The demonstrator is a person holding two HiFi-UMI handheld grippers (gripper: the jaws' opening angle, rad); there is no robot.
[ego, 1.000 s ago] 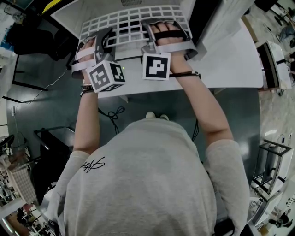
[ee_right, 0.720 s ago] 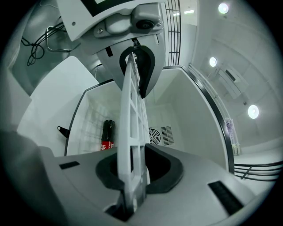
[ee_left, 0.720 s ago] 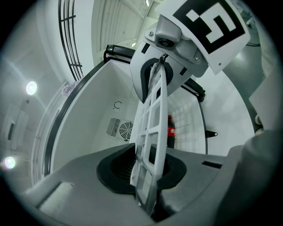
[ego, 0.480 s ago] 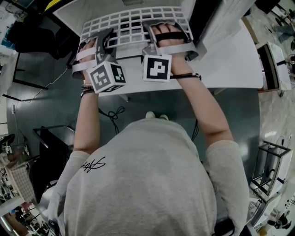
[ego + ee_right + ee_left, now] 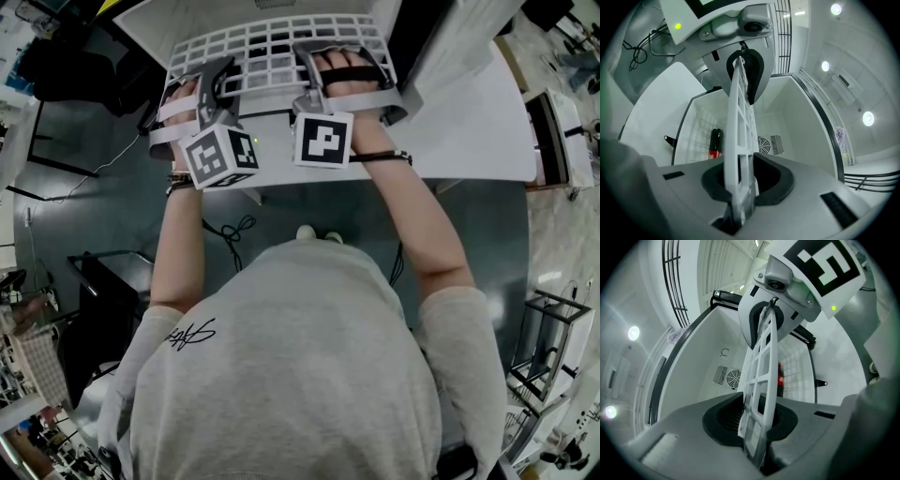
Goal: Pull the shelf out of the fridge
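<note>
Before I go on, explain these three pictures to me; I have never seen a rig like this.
There is no robot: a person holds a tool in each hand. The head view looks down from the person's head. The other two pictures come from cameras riding on the left hand-held gripper and the right hand-held gripper, looking along their jaws. Each is shut on the white grid shelf, seen edge-on. The cubes with square markers belong to the grippers. Behind the shelf is the fridge's white inside, with a dark red-labelled bottle.

Cut off at head view's top: fridge [image 5: 155, 28]. Unreadably small: bottle [image 5: 715, 140] label. Partly hidden under right hand [image 5: 339, 73]: shelf [image 5: 262, 52].
</note>
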